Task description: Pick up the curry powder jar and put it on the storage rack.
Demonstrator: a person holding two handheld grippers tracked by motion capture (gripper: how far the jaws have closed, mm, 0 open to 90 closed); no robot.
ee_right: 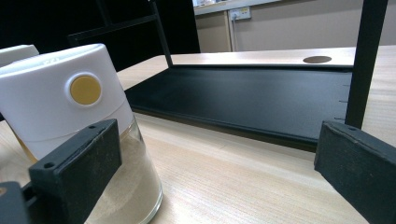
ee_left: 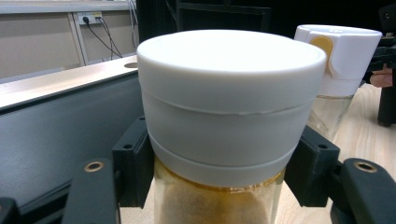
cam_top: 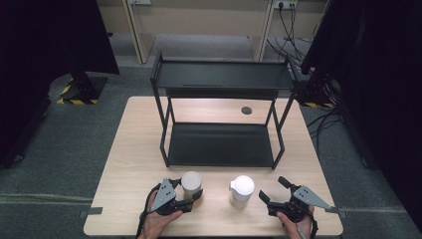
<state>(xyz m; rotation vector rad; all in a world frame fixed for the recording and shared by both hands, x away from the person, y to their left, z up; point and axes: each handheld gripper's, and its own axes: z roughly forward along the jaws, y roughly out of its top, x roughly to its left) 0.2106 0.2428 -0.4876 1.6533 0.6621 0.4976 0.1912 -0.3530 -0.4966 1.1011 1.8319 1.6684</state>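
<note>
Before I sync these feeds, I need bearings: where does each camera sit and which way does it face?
High view: above the person's side, looking forward and down at the table, rack; both hands, grippers show.
Left gripper view: on the left gripper, facing the grey-lid jar between its fingers.
Right gripper view: on the right gripper, facing the rack; fingers open.
Shared: button-lid jar.

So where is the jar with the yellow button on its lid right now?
In the high view the yellow-button jar stands on the table's near edge, right of centre, beside the plain-lidded jar and in front of the black shelf rack.
</note>
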